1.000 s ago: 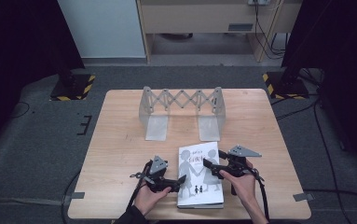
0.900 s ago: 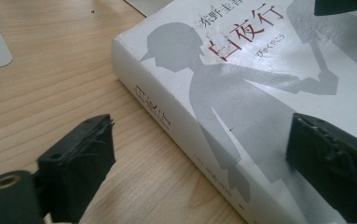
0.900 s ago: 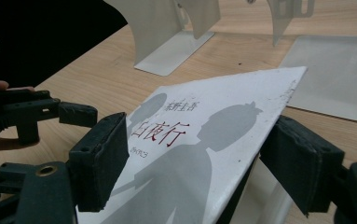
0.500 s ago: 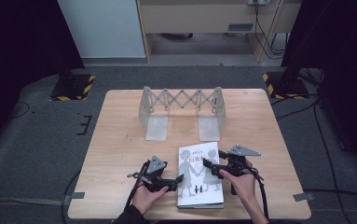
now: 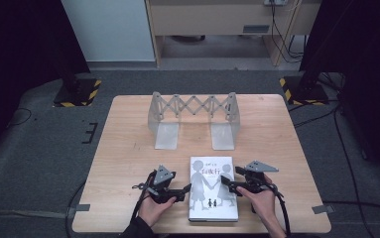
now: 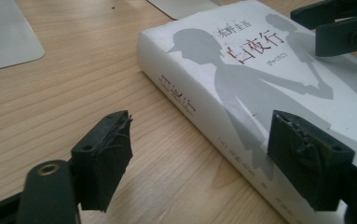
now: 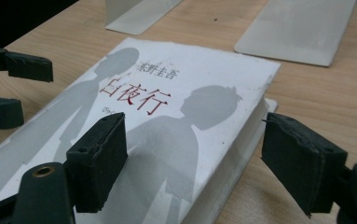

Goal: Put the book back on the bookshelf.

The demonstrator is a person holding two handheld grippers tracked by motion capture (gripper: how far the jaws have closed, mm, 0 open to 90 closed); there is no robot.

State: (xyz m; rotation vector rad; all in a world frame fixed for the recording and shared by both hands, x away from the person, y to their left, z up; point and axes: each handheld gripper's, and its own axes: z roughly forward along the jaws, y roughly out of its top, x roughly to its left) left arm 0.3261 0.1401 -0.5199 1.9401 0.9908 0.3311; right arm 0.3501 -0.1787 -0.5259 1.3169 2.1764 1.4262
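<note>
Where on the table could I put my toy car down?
Bare wood lies left of the book, up to the table edge, and right of the metal rack. It is crowded where the left gripper and right gripper flank the book.

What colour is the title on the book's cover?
Red, on the white book cover with grey silhouettes; the right gripper view shows it best.

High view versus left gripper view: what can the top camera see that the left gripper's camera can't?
The high view alone takes in the whole table, the accordion-style metal book rack and the person's hands. The left gripper view alone shows the book's spine and its lettering up close, between the left gripper's open jaws. Both show the white book and the right gripper.
</note>
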